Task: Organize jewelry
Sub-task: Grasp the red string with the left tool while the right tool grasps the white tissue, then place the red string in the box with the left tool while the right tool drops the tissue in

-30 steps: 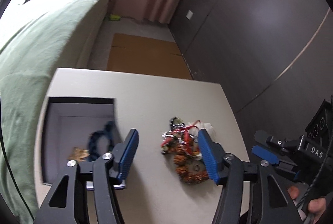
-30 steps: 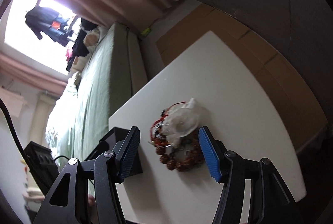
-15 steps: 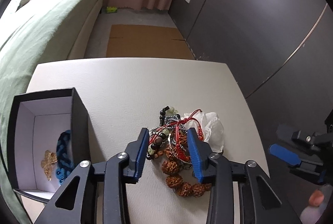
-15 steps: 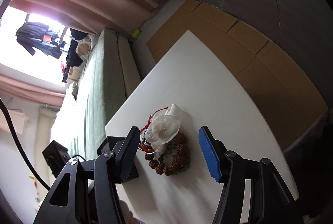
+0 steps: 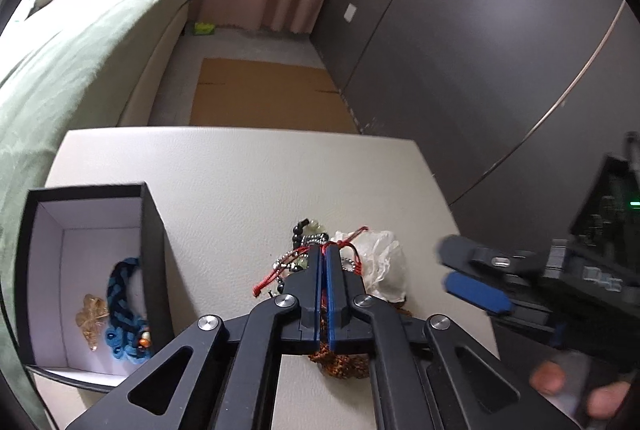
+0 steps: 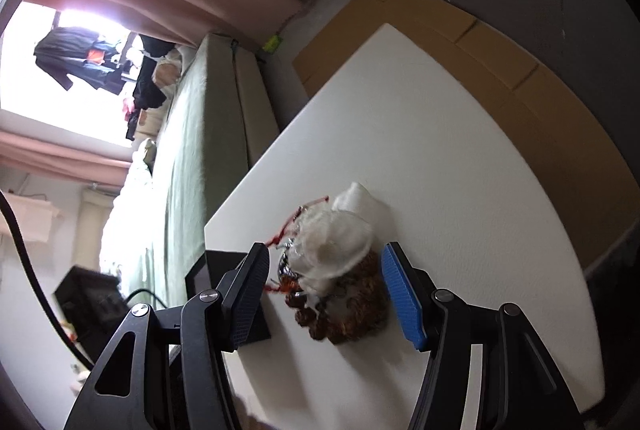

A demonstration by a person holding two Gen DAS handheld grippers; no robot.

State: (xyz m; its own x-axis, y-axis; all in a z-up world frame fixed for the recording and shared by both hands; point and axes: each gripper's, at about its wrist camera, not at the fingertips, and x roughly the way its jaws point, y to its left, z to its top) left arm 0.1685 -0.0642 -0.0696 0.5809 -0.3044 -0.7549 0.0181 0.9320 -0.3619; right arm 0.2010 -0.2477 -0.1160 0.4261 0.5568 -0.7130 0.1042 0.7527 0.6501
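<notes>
Since half a second ago the left gripper (image 5: 324,250) has closed: its blue pads, then set apart on either side of the jewelry pile (image 5: 320,262), now meet with a red cord (image 5: 352,236) caught at their tips. The right gripper (image 6: 324,290) has come closer to the pile, its fingers as wide apart as before.

The white table (image 5: 240,170) carries everything. On its left side stands the black box (image 5: 150,230) with a white lining, open on top; a blue braided bracelet (image 5: 120,310) and a gold leaf-shaped piece (image 5: 91,316) lie inside it, the two touching. The pile sits to the right of the box, apart from it, with a crumpled clear plastic bag (image 5: 380,266) on its right side.

In the right wrist view the wide fingers flank the pile without touching it, and the plastic bag (image 6: 332,246) covers most of the pieces. The brown beaded bracelet (image 6: 352,314) shows beneath it.

In the left wrist view the closed fingers hide the middle of the pile; whether they pinch anything besides the cord I cannot tell. The right gripper (image 5: 472,278) is blurred at the frame's right edge.
</notes>
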